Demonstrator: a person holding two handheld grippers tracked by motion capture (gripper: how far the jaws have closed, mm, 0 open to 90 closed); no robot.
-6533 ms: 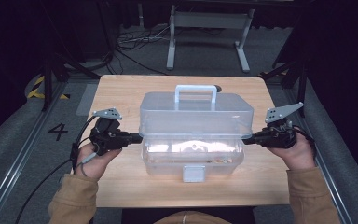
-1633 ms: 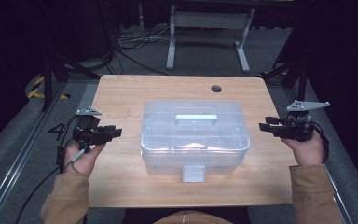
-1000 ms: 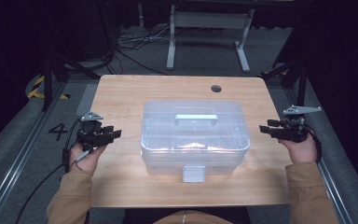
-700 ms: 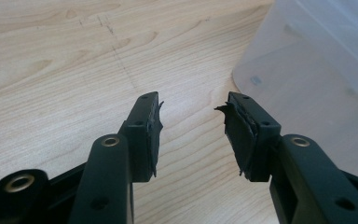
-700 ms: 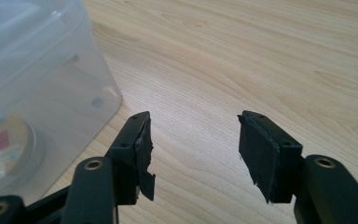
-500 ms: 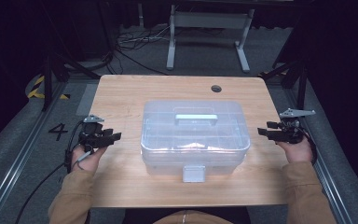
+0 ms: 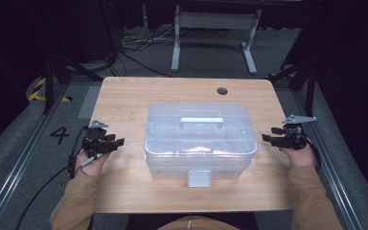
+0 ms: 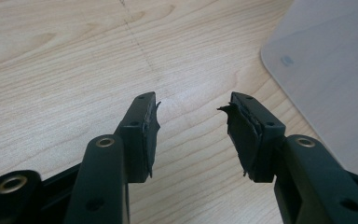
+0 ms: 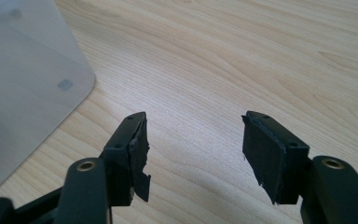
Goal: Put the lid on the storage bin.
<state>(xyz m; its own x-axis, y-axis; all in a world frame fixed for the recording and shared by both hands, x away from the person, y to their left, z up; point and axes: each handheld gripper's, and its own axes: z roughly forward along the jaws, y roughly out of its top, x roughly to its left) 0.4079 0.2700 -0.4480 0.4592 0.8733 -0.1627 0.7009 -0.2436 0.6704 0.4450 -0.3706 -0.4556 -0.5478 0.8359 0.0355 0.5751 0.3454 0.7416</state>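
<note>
A clear plastic storage box [image 7: 200, 139] with a flat-lying handle [image 7: 201, 120] and a front latch [image 7: 199, 178] stands in the middle of the wooden table [image 7: 172, 96]. My left gripper [image 7: 117, 142] hovers low at the table's left edge, pointing at the box and well apart from it. Its jaws have just been opening and stand open with nothing between them [image 8: 191, 105]; the box corner [image 8: 326, 70] lies ahead to the right. My right gripper [image 7: 267, 136] mirrors it at the right edge, open and empty [image 9: 193, 119], its jaws also just opened wider, the box [image 9: 23, 79] at left.
A round cable hole [image 7: 222, 90] sits in the table's far right part. Bare wood lies on both sides of the box. Behind the table are a metal stand [image 7: 215, 33] and floor cables [image 7: 139, 45]; a rail [image 7: 9, 191] runs along the left.
Earlier both grippers were at the box's sides with its handle raised. Now the handle lies flat, both grippers are drawn back to the table edges, and over the last second they sank lower.
</note>
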